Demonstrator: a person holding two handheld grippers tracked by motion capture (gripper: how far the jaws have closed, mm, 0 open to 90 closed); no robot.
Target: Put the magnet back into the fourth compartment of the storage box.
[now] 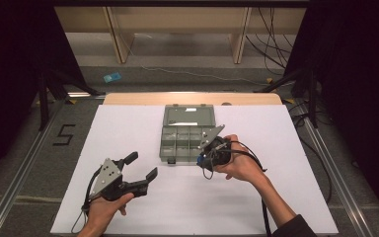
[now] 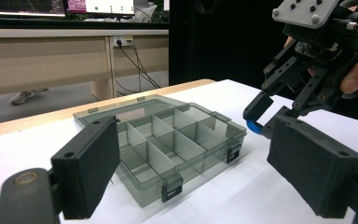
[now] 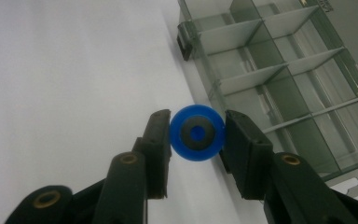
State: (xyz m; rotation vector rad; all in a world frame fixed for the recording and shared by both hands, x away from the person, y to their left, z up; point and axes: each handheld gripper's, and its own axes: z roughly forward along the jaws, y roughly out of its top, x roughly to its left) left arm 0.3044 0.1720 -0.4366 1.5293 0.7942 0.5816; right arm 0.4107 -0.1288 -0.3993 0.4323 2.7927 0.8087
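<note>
A clear grey compartment box [image 1: 182, 140] lies open on the white table, its lid [image 1: 188, 116] flat behind it; the box [image 2: 168, 144] [image 3: 284, 79] has several empty cells. My right gripper [image 1: 202, 159] [image 3: 196, 135] hovers just off the box's front right corner, shut on a small blue ring with a dark centre [image 3: 196, 133] [image 2: 253, 127]. My left gripper [image 1: 140, 167] [image 2: 191, 168] stands open to the left of the box, nothing between its pads.
The white table surface [image 1: 128, 128] spreads wide to the left, right and in front of the box. A wooden table edge [image 1: 192, 98] runs behind it. Black stands and cables sit on the floor at both sides.
</note>
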